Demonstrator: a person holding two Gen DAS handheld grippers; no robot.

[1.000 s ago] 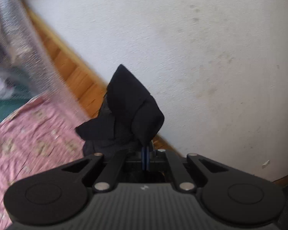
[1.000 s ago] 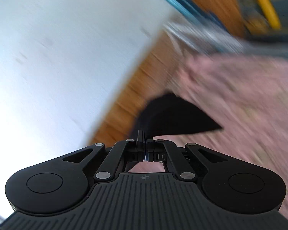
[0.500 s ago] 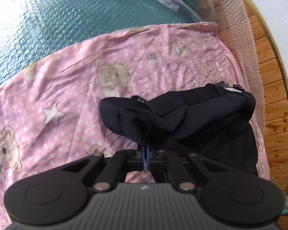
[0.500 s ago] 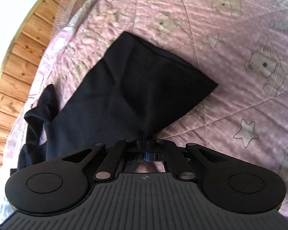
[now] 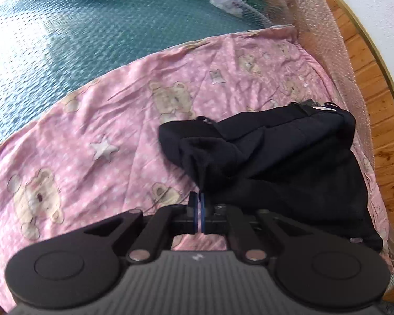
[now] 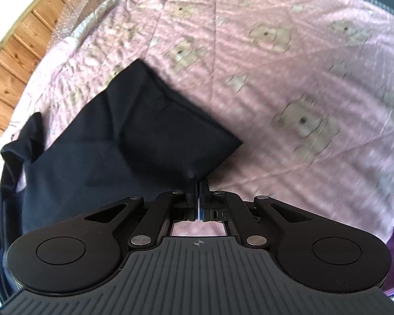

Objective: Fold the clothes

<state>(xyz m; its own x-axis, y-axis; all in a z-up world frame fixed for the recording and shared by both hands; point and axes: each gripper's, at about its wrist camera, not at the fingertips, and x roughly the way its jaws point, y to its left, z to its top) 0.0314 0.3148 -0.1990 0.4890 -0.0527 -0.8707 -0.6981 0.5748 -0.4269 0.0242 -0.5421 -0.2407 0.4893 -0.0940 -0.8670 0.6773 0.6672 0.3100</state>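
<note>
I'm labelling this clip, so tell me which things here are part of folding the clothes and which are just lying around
Part of the job:
black garment, pinched at two spots
left gripper, shut on it
right gripper, shut on it
pink bear sheet under it

Just lying about:
bubble wrap
wooden boards

No words, brand names or numbers can be read in either view. The only sign is a small crosshair mark moulded on the right gripper body, near its front edge.
</note>
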